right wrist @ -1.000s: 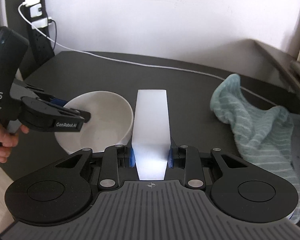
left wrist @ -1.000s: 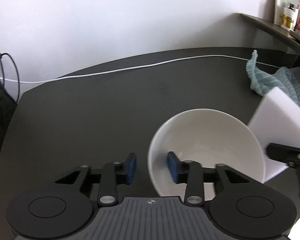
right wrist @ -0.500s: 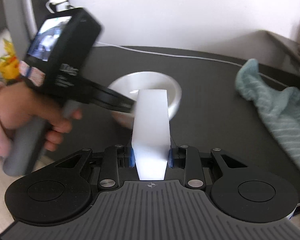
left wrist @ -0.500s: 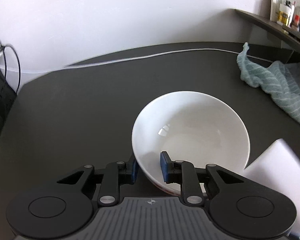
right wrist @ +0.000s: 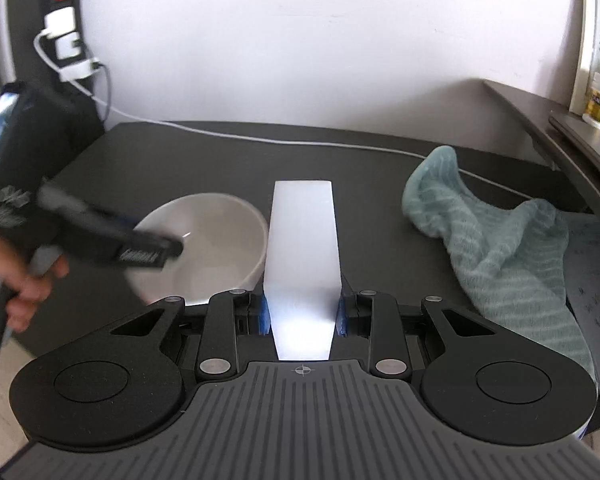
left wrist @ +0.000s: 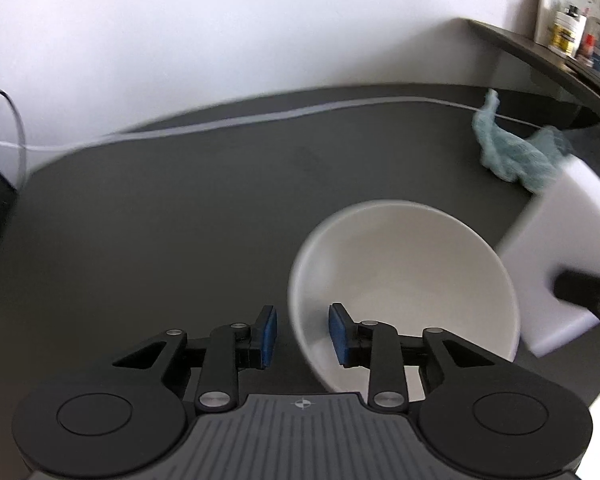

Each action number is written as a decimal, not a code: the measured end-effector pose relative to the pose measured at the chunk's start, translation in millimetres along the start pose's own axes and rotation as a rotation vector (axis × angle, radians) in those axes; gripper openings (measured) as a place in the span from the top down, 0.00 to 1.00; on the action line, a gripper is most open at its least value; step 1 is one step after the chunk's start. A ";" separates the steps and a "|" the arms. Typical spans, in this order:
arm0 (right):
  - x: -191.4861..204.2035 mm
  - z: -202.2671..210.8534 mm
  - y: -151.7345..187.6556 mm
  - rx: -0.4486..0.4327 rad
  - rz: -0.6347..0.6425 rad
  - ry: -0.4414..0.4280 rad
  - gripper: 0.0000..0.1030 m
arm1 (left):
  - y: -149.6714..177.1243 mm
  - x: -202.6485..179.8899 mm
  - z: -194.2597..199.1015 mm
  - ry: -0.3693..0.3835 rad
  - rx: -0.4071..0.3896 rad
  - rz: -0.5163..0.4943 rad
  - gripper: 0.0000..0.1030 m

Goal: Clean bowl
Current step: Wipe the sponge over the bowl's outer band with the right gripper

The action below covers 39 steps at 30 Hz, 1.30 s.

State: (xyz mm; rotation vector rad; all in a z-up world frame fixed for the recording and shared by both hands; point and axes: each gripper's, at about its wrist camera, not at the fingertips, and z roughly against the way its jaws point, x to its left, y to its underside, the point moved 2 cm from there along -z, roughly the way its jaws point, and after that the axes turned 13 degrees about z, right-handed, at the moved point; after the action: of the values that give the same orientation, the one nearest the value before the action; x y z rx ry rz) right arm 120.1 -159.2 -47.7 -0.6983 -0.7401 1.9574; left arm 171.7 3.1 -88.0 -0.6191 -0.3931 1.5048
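The white bowl (left wrist: 404,276) rests on the dark table, close in front of my left gripper (left wrist: 302,336). Its near rim passes between the blue pads. The jaws are opening: the left pad (left wrist: 269,336) stands clear of the outer wall, and the right pad (left wrist: 338,336) is inside the bowl. My right gripper (right wrist: 302,314) is shut on a white sponge block (right wrist: 302,240), which sticks forward just right of the bowl (right wrist: 216,248). The left wrist view has the sponge (left wrist: 560,248) beside the bowl's right rim. The left gripper (right wrist: 140,248) looks blurred over the bowl, with a hand on its handle.
A teal striped cloth (right wrist: 496,240) lies crumpled at the right of the table (left wrist: 180,208). A white cable (right wrist: 300,142) runs along the back edge to a power strip (right wrist: 66,36). A raised shelf (right wrist: 560,120) with small bottles borders the right side.
The left jaws were closed tighter on the bowl's rim half a second ago and have widened. The bowl sits further right in the left view. The sponge swung from over the bowl to its right side.
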 end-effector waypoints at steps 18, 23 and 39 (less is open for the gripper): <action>16.1 -0.1 9.9 0.040 0.076 -0.053 0.70 | 20.5 -19.4 14.4 -0.040 0.021 0.004 0.78; 23.0 15.2 22.4 0.041 0.075 -0.070 0.70 | 20.7 -20.5 14.0 -0.048 0.017 0.005 0.78; 36.8 33.9 27.2 0.024 0.029 -0.127 0.70 | 16.5 -34.4 8.0 -0.081 -0.012 0.050 0.79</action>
State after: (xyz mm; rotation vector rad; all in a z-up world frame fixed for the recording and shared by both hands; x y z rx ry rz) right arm 65.1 -145.3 -51.6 -0.5773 -0.7852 2.0487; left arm 152.1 -30.6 -87.0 -0.5820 -0.4517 1.5802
